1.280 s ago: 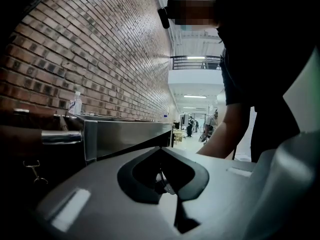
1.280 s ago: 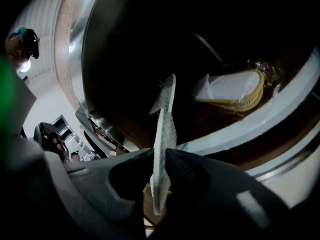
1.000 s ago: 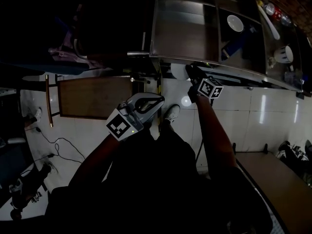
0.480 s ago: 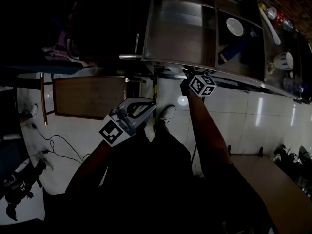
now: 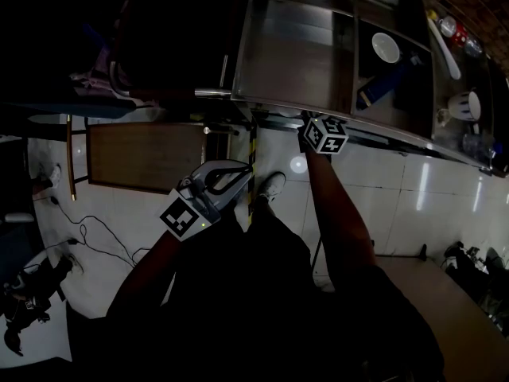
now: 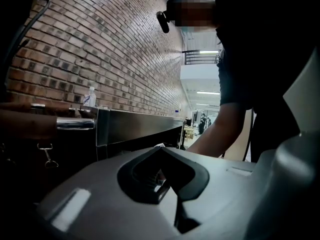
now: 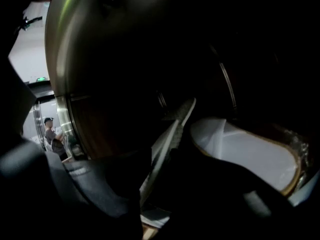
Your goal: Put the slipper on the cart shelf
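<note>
Right tool [image 7: 162, 166], clamped on the edge of a thin white slipper [image 7: 180, 118], has pushed forward over the last second, and its marker cube now sits against the rim of the stainless steel cart [image 5: 294, 62]. That puts the slipper inside the cart's dark lower bay, just beside a second white slipper with a tan rim [image 7: 250, 154]. Release looks close. Left tool [image 5: 238, 171] hangs back, jaws together and empty.

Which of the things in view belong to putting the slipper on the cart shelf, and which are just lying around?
Job in hand: slipper, pinched in the right gripper; white slipper beside it; cart.
Just lying about: white bowl, white cup, wooden board, floor cables; left gripper, shut and empty.
</note>
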Demonstrator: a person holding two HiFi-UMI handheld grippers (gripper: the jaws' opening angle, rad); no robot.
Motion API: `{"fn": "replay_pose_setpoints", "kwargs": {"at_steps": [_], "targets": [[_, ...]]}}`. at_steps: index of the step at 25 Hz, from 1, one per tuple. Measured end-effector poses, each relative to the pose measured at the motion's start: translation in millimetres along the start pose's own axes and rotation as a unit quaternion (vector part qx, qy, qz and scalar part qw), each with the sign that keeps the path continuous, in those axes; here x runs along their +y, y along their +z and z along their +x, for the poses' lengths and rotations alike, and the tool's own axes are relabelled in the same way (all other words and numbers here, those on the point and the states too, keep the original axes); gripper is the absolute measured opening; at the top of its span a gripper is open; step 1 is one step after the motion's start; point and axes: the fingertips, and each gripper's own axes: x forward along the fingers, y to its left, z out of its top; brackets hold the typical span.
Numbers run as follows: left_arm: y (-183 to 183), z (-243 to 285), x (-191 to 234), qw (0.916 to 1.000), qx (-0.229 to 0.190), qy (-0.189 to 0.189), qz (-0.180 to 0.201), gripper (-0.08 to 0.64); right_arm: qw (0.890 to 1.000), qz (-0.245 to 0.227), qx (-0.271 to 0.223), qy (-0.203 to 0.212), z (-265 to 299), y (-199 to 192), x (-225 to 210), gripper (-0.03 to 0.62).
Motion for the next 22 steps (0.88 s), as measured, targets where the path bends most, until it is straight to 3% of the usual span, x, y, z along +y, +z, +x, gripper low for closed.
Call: {"fn": "replay_pose_setpoints", "kwargs": {"at_steps": [4, 8, 11, 22], "targets": [[0.6, 1.8, -2.1, 1.0000, -0.001, 0.002, 0.007, 0.003, 0.999, -0.045, 0.003, -0.027, -5.7, 2.8, -5.9, 0.174], [0.7, 4.4, -5.6, 1.0000, -0.001, 0.006, 0.001, 0.003, 0.997, -0.058, 0.001, -0.050, -16.9, 7.3, -16.7, 0.253], [6.6, 6.9, -7.8, 0.9999, -0.012, 0.008, 0.000, 0.003, 0.997, -0.065, 0.003, -0.052, -26.3, 13.4, -21.3, 0.265], [23.2, 1.7, -16.0, 0.9991, -0.036, 0.010, 0.018, 0.003, 0.992, -0.116, 0.025, 0.041, -80.9, -6.6, 31.6, 0.264]]}}
